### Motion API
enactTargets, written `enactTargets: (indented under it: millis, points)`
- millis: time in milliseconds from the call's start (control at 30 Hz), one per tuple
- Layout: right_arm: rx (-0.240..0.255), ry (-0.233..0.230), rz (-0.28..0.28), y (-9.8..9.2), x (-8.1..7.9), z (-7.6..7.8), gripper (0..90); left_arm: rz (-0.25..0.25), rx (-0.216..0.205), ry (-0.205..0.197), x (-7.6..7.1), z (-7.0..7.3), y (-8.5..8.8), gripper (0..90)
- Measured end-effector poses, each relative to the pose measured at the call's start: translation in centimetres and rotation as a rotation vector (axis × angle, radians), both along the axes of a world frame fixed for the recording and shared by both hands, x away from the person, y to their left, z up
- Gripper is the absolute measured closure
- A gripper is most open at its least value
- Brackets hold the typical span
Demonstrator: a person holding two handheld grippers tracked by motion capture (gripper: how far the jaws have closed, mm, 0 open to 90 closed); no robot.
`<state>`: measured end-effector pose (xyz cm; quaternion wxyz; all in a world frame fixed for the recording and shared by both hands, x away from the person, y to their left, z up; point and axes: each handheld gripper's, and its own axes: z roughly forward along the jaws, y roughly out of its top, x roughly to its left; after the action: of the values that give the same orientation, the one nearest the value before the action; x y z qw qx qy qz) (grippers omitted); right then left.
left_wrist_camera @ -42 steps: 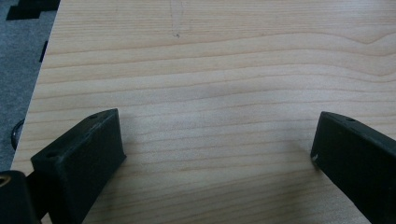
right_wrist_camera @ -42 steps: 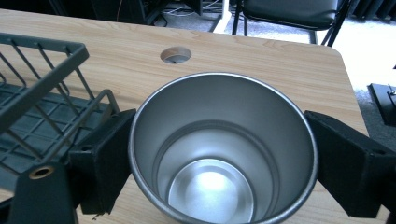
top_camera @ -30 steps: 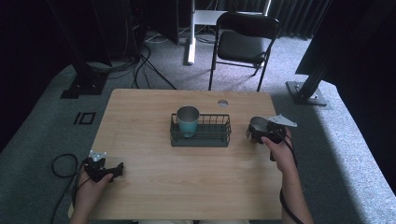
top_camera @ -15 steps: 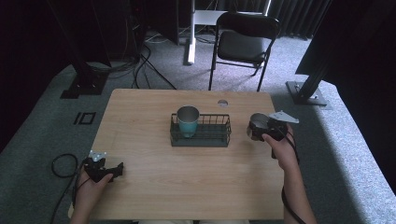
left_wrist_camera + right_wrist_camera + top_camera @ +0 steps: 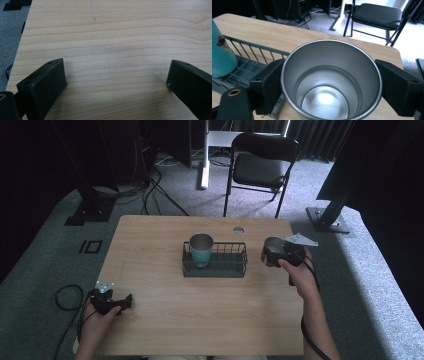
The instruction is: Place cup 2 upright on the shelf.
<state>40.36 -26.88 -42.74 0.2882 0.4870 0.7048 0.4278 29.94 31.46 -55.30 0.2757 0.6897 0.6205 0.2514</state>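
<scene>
Just right of the wire basket (image 5: 215, 262) my right tongs (image 5: 276, 254) clamp a steel cup (image 5: 332, 80) by its sides, upright, ready to join the teal cup (image 5: 201, 249) inside. My left tongs (image 5: 112, 302) idle wide open and empty — near corner of the counter (image 5: 200, 320), well left of the basket. Their own camera confirms bare wood; mine on the right shows the cup's empty inside.

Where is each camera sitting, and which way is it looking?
High view: above the person's side, looking forward and down on the table; both forearms show, with the left gripper and right gripper.
Left gripper view: rides the left gripper, looking down at bare wood between its open jaws.
Right gripper view: rides the right gripper, looking into the steel cup its jaws clamp.
Shared: the high and right gripper views both show the teal cup in the wire basket, and the chair.
</scene>
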Motion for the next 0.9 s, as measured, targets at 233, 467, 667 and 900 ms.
enactTargets:
  millis: [233, 467, 667, 900]
  points:
    - [-0.011, -0.014, 0.019, 1.0, 0.4, 1.5, 13.0, 0.000, 0.000, 0.000, 0.0, 0.0, 0.0, 2.9]
    - [-0.011, -0.034, 0.048, 2.3, 0.7, 3.1, 13.0, 0.000, 0.000, 0.000, 0.0, 0.0, 0.0, 2.9]
    - [-0.005, -0.040, 0.081, 3.8, 0.9, 3.9, 13.0, 0.000, 0.000, 0.000, 0.0, 0.0, 0.0, 2.9]
    - [-0.002, -0.036, 0.112, 5.3, 1.2, 4.0, 13.0, 0.000, 0.000, 0.000, 0.0, 0.0, 0.0, 2.9]
